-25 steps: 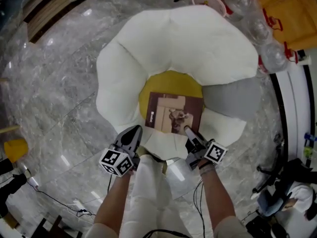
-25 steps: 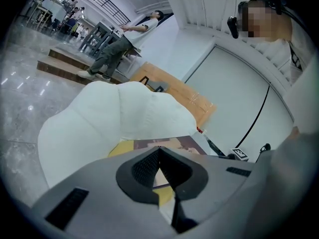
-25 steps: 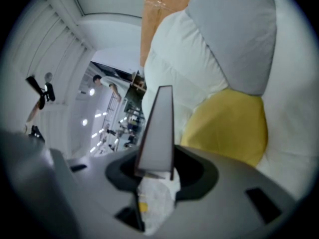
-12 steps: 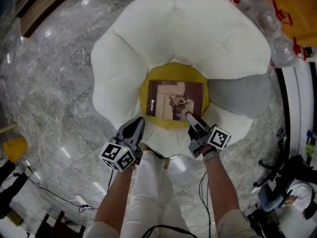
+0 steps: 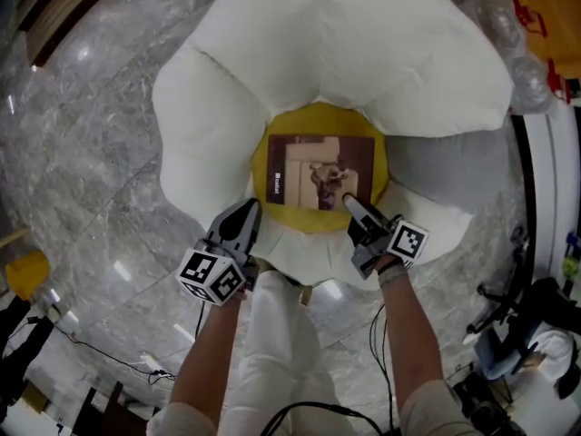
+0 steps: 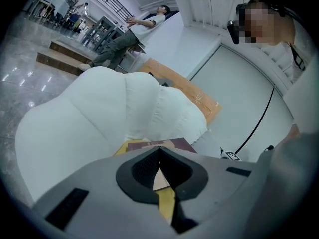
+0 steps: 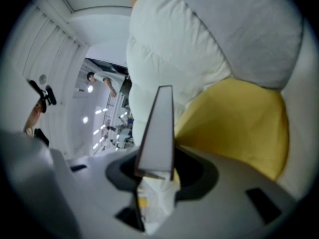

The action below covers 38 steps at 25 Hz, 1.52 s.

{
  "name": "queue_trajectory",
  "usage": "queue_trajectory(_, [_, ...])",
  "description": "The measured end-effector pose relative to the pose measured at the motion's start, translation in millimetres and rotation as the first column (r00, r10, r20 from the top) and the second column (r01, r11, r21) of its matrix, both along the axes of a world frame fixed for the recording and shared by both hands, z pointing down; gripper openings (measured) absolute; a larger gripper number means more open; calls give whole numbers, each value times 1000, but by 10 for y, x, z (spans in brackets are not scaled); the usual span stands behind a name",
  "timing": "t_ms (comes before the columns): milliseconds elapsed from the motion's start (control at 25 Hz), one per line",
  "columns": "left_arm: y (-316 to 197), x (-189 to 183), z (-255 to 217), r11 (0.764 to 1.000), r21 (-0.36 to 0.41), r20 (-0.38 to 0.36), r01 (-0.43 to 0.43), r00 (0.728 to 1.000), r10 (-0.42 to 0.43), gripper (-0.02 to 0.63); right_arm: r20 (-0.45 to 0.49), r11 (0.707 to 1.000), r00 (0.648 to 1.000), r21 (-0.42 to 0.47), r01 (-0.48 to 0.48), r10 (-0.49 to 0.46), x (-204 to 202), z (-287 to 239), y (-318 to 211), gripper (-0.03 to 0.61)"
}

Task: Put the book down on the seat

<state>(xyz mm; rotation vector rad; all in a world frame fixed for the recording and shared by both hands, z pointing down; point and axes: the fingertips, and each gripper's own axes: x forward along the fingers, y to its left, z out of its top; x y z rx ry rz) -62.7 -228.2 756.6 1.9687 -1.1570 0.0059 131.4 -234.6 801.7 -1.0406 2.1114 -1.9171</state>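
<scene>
Since a second back, both grippers and the book are further in over the seat. The book hung past the seat's near edge then; now its whole outline lies inside the yellow. The right grip is unchanged.

Right gripper (image 5: 352, 206): jaws clamped on the near right corner of the book (image 5: 320, 172). In the right gripper view, the book (image 7: 158, 128) runs edge-on straight out from between the pads of the right gripper (image 7: 155, 169), with a dark cover and a pale page block. The gripper is rolled, so the yellow seat (image 7: 239, 118) fills the side off the book's lower face. Can't tell if the book touches the seat or hangs just above it.

Left gripper (image 5: 247, 214): jaws together, tips meeting, nothing between them. It sits just off the book's near left corner, and the head view shows no contact. From the left gripper (image 6: 159, 151), the book (image 6: 167, 144) is a brown strip right past the tips.

Outward: the seat (image 5: 261, 157) shows on every side of the book. The white chair (image 5: 363, 53) wraps the seat, beyond and to both sides of the grippers, and its near lobe lies between them. A grey pad (image 5: 445, 171) sits right of the right gripper, against the seat. Marker cubes (image 5: 211, 277) ride behind each gripper. Marble floor (image 5: 82, 153) lies all round.
</scene>
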Motion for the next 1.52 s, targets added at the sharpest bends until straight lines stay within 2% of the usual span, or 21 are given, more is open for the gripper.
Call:
queue_trajectory(240, [-30, 49, 81, 1000, -14, -1, -9, 1000, 9, 25, 41, 998, 999, -66, -12, 15, 115, 185, -13, 163])
queue_trajectory(600, [-13, 22, 131, 999, -22, -6, -28, 1000, 28, 25, -32, 993, 999, -113, 19, -23, 187, 399, -3, 163])
queue_trajectory(920, [-11, -58, 186, 999, -23, -7, -29, 1000, 29, 25, -81, 988, 997, -151, -30, 18, 278, 554, -53, 164])
queue_trajectory(1120, [-7, -75, 171, 999, -22, -10, -27, 1000, 27, 25, -191, 959, 980, -264, -104, 54, 351, 686, 29, 202])
queue_trajectory(1240, [3, -59, 158, 999, -26, -13, -28, 1000, 28, 25, -203, 966, 978, -241, -95, 46, 324, 704, -14, 233])
queue_trajectory(1520, [14, -95, 188, 999, -25, -16, -22, 1000, 21, 25, -326, 971, 945, -233, -61, -19, 432, 836, -52, 291])
